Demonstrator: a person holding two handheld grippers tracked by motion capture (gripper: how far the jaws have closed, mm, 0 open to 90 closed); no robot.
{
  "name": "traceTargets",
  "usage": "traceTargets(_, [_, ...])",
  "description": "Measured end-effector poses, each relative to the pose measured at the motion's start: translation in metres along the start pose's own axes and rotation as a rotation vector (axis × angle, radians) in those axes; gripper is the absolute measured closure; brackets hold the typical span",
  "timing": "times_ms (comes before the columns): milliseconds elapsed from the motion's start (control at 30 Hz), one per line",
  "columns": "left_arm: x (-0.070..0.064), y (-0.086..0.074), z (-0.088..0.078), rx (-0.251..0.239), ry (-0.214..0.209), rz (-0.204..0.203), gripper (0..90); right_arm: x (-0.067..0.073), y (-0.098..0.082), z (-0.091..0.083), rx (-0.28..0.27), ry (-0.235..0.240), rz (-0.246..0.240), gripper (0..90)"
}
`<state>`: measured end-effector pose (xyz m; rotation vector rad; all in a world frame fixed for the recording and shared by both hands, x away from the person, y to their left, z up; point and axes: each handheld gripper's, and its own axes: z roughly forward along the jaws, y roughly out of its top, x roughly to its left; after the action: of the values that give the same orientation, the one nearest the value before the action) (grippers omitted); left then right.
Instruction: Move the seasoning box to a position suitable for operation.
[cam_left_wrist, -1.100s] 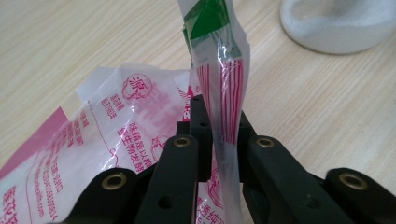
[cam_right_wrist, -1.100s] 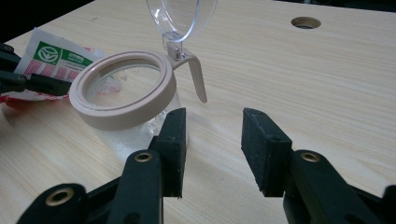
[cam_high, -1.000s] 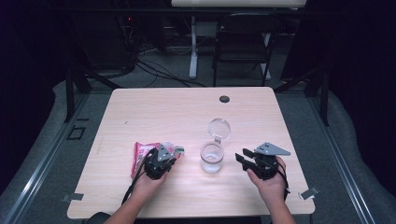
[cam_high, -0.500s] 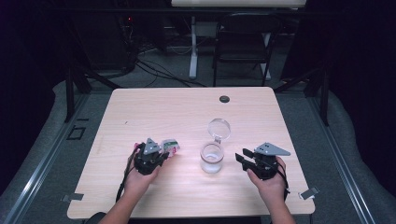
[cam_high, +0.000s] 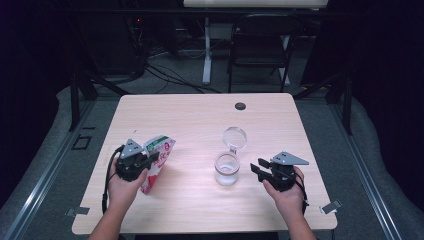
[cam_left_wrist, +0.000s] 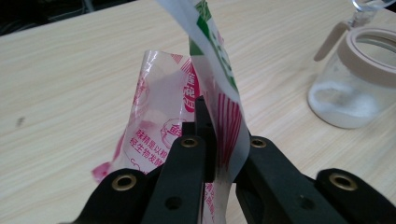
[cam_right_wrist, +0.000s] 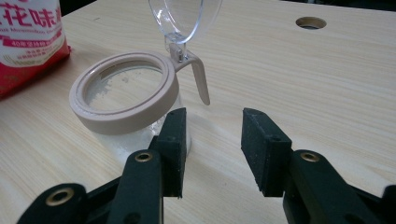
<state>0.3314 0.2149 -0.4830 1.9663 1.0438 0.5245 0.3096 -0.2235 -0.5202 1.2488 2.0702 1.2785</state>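
The left gripper (cam_high: 150, 161) has its 2 jaws pinched tight on a red, white and green plastic packet (cam_high: 156, 161), seen at the left side of the wooden table (cam_high: 200, 125) in the high view. The packet stands up off the table top, its printed top end uppermost and its lower end close to the table in front of the person's left hand (cam_high: 122, 182). In the left gripper view the thin film of the packet (cam_left_wrist: 205, 93) is clamped between the black jaws, with the upper flap curling up and away and the red printed part hanging below.

The right gripper (cam_high: 260, 170) rests at the right side of the table in the person's right hand (cam_high: 285, 192), its jaws parted with nothing between them. In the right gripper view those jaws point toward a small glass jar (cam_right_wrist: 135, 107) with a beige rim, which stands just beyond the left jaw without touching it as far as can be told. The jar (cam_high: 227, 170) sits near the middle of the table between the 2 grippers, and its clear hinged lid (cam_high: 234, 136) stands flipped open behind it. A white powder lies in the bottom of the jar (cam_left_wrist: 355, 88). A round dark grommet hole (cam_high: 240, 106) lies near the far edge of the table.
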Motion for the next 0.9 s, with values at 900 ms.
traceTargets(900, [0.038, 0.068, -0.02, 0.039, 0.055, 0.067, 90.0, -0.001, 0.002, 0.001, -0.005, 0.002, 0.006, 60.8])
